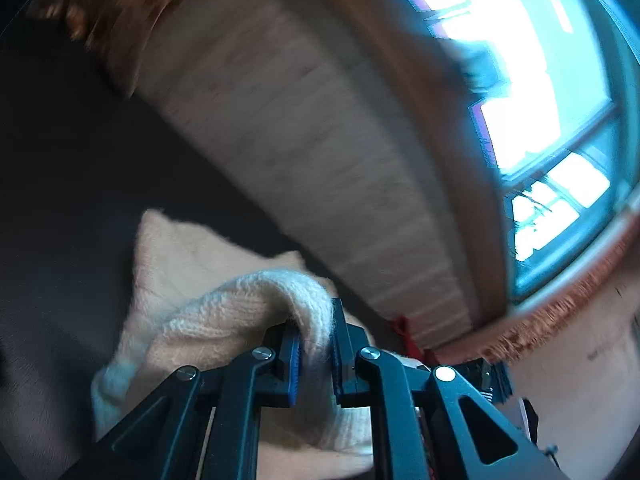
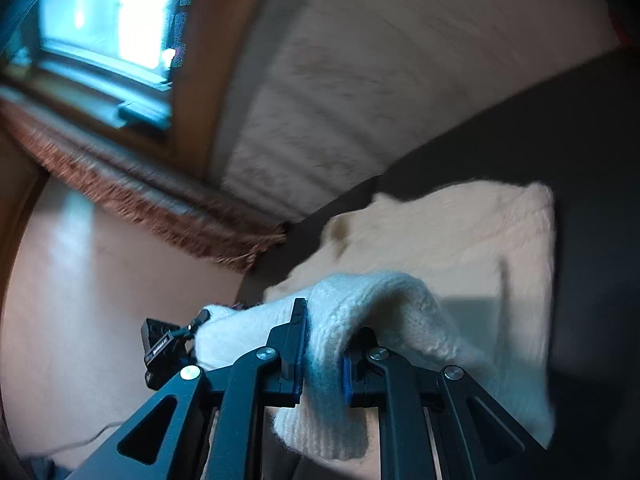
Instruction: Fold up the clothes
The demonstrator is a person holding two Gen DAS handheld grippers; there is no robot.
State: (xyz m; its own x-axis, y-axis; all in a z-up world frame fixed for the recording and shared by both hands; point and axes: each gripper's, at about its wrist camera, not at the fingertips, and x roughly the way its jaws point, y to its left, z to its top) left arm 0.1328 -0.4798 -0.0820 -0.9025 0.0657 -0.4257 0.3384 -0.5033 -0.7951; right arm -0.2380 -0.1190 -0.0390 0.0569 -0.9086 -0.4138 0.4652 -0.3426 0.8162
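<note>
The left gripper (image 1: 316, 344) is clamped on a thick fold of a cream knit sweater (image 1: 224, 312), its blue-padded jaws nearly together with the ribbed knit bulging over the top and hanging out below. The right gripper (image 2: 324, 344) pinches another ribbed fold of the same sweater (image 2: 440, 248) just as tightly; wool drapes over its jaw at 3 o'clock and spills down at 6 o'clock.

The rest of the sweater lies on a dark surface (image 1: 72, 184), spreading toward 10 o'clock in the left view and toward 1 o'clock in the right view. Behind it runs a pale ribbed cushion or mattress edge (image 1: 304, 152), blurred. A bright window (image 1: 528, 92) sits at 2 o'clock in the left view and 11 o'clock in the right, with a brown fringed trim (image 2: 132, 196) beneath it and a pale wall (image 2: 100, 300) below that.

Dark surface lies bare at 9 o'clock of the left gripper and 3 o'clock of the right.
</note>
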